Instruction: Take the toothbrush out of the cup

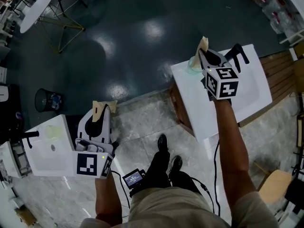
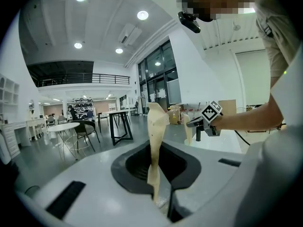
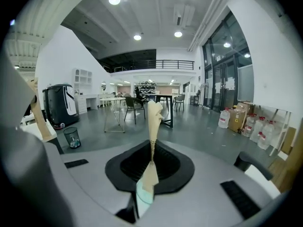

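So the right claw (image 1: 204, 41) is hovering right over the cup (image 1: 194, 64), which is sitting just below and to the left of its tips, at the corner of the white table (image 1: 251, 80). Its jaws are looking pinched down narrow, pads basically meeting, and a pale green see-through bit (image 3: 142, 193) is showing low in the slot at their base. Honestly I'm not managing to tell if that's the toothbrush or just the cup peeking through from underneath, and I'm not spotting the toothbrush anywhere else. My guess is we're sitting at the grab-and-lift step. If so, the next move is calling for a straight pull upward so the cup isn't tipping or tagging along. The left claw (image 1: 99, 107) is idling well off to the side, also pinched narrow with nothing in it.
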Demonstrator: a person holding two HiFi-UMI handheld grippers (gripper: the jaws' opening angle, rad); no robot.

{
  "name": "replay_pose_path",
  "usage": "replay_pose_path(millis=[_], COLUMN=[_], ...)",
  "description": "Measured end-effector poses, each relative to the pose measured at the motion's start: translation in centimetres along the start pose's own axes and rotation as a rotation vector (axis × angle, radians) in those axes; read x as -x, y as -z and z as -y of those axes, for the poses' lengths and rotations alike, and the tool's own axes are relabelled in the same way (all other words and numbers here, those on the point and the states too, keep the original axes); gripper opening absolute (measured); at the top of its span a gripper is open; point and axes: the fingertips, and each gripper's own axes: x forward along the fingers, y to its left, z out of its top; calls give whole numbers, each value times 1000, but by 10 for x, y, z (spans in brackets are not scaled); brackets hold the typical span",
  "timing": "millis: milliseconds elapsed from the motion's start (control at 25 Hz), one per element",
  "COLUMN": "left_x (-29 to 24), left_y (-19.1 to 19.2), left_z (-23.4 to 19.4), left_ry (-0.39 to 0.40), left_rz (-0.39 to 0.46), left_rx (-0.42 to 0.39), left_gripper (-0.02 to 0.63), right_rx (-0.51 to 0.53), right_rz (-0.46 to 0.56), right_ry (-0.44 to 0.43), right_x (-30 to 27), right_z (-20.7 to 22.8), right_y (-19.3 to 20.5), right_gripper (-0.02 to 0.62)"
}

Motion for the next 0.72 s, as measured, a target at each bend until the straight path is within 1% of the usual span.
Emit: replay_pose_path(millis=[160,360,560,720], left_x=[22,63,113,164], left_y=[-21,-53,-82,-102], left_z=[4,14,28,38], left_ry=[-24,-57,-89,-120], left_rz=[36,94,147,179], left_rx=[-8,-31,-64,-96], left_gripper=[29,29,29,29], right_rx=[23,48,74,92], right_rz=[61,133,222,279], right_ry=[6,-13,-68,-116], right_x=[35,97,170,233], right_z=[-4,-20,-56,-92], right_y=[-33,-73,-110,-132], right_gripper=[18,18,18,18])
